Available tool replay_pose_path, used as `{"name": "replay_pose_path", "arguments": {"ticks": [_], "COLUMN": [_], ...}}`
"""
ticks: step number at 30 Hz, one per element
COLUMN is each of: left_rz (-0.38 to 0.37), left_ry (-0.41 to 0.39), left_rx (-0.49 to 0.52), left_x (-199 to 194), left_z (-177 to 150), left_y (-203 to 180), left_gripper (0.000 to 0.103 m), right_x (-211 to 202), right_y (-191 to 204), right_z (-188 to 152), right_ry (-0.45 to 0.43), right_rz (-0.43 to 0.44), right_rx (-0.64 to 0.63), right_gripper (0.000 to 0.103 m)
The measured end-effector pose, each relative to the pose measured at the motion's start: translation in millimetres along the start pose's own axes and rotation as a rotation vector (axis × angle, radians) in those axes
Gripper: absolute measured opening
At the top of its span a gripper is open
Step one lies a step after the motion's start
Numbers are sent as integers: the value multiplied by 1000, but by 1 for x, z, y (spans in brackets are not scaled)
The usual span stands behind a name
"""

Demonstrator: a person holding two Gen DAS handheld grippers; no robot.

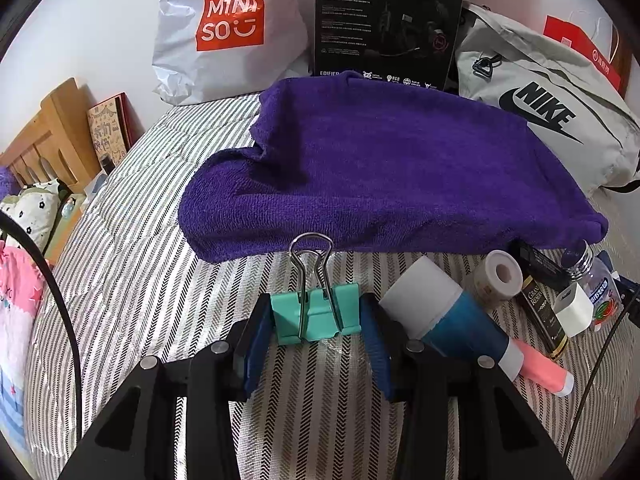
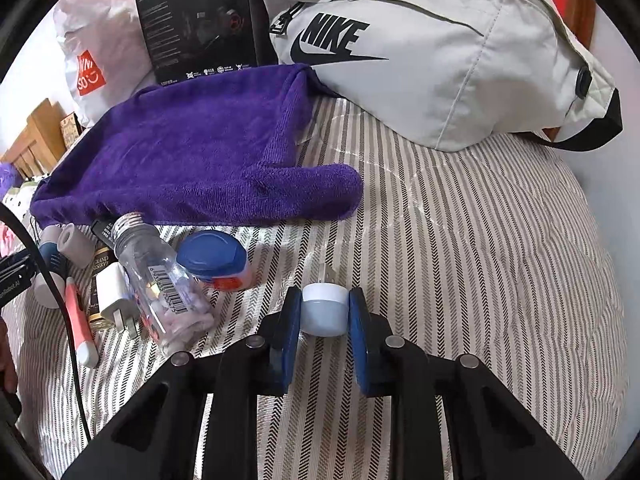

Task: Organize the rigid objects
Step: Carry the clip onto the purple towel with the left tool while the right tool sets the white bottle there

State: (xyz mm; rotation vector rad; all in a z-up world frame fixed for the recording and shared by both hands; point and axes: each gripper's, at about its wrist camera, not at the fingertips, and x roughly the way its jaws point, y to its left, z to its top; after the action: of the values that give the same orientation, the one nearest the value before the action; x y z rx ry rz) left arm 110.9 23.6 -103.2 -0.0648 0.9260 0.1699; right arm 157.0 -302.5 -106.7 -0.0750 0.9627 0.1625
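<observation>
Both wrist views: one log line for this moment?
left hand-held gripper: shut on teal binder clip | right hand-held gripper: shut on white plug adapter | surface: striped bedcover

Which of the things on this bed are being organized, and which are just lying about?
Job items: teal binder clip in left gripper; white plug adapter in right gripper; pill bottle; blue-lidded jar; tape roll.

Lying about: purple towel; Nike bag; Miniso bag; headset box.

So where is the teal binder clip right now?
In the left wrist view, the teal binder clip sits between the left tool's blue pads, over the striped bedding, just in front of the purple towel.
</observation>
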Motion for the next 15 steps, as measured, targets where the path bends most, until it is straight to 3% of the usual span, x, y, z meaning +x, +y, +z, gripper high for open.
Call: {"name": "replay_pose_path", "arguments": {"ticks": [15], "left_rz": [-74], "left_ry": [27], "left_rx": [-46], "left_x": [-21], "left_z": [-11], "left_y": [35], "left_gripper": [41], "right_x": [-35], "right_y": [-4], "right_z": [5], "right_ry": [-21], "right_rz": [59], "right_rx": [37], "right_gripper": [24]}}
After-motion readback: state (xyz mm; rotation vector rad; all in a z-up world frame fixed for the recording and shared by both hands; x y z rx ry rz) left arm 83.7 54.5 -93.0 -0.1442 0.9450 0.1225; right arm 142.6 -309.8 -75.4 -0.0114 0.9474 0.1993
